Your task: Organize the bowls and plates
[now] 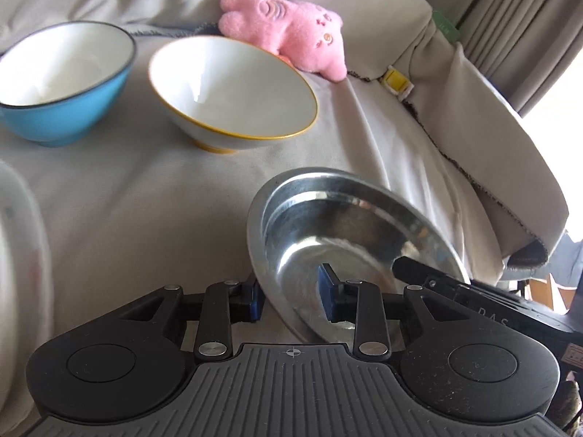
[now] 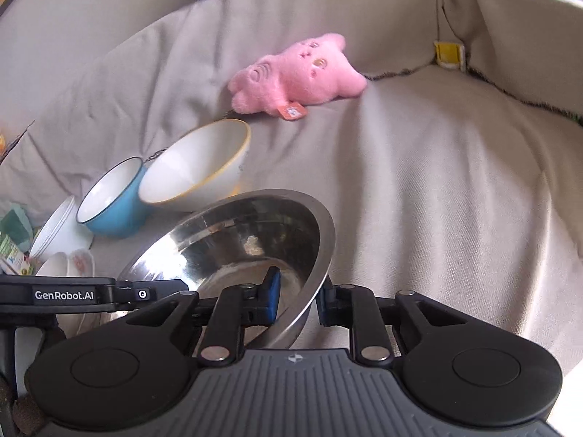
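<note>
Steel bowl (image 2: 237, 255) tilted on sofa cover (image 2: 437, 200), rim pinched by right gripper (image 2: 297, 300) at its 5 o'clock. Left gripper (image 1: 291, 300) straddling opposite rim, pads apparently not pressing. White bowl (image 1: 233, 89) and blue bowl (image 1: 65, 80) at 11 o'clock, pink plush (image 1: 288, 32) behind.

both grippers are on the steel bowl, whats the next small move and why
Probably close the left gripper onto the steel bowl rim. Its pads straddle the rim with a gap, while the right gripper appears shut on the opposite rim.
</note>
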`<state>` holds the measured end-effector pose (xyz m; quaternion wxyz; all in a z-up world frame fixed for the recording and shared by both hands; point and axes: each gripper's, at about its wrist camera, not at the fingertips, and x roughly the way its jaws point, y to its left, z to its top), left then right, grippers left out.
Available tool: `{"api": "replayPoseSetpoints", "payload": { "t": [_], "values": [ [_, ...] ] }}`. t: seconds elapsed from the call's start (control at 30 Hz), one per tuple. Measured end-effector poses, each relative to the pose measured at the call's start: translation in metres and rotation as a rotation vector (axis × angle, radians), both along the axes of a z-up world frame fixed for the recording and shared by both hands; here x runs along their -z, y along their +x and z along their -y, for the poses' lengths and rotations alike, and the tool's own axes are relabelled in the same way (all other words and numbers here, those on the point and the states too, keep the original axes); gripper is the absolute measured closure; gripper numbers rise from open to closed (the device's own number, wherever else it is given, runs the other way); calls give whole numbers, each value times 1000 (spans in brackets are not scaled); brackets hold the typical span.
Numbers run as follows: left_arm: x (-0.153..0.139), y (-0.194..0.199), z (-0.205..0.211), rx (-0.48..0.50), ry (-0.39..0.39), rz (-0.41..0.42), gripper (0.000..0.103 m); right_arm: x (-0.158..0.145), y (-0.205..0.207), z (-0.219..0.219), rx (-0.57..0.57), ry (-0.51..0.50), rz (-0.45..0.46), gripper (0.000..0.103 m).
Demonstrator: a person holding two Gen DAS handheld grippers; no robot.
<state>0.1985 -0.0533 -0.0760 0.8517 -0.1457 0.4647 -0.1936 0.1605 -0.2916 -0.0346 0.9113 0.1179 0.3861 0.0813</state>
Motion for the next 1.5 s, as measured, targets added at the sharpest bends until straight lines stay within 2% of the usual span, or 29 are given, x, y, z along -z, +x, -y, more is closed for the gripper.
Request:
{"api": "replayPoseSetpoints", "payload": {
  "t": [0.07,0.2,0.33,0.5,0.67,0.83,1.07,1.27,1.5],
  "values": [
    [-17,-17,-17,-14,-11,38,70,-20,-6,-18,-36,-16,43,83],
    [-56,-43,-64,-54,-6,114,70,-58,-9,-61,-140,29,104,83],
    [-83,-65,-123,-117,4,171,70,-74,-4,-120,-243,30,131,83],
    [-76,-78,-194,-223,0,166,70,-65,11,-196,-344,-18,94,83],
    [-52,-79,-241,-332,-14,122,70,-41,13,-242,-401,-80,25,83],
    [-37,-78,-255,-352,18,100,69,-30,12,-254,-408,-104,-9,83],
    [-34,-83,-257,-358,49,78,70,-14,10,-255,-414,-90,-68,81],
    [-30,-82,-255,-348,50,63,72,-17,15,-248,-397,-35,-92,82],
    [-31,-83,-253,-337,66,68,72,-20,10,-248,-390,-41,-106,81]
  ]
}}
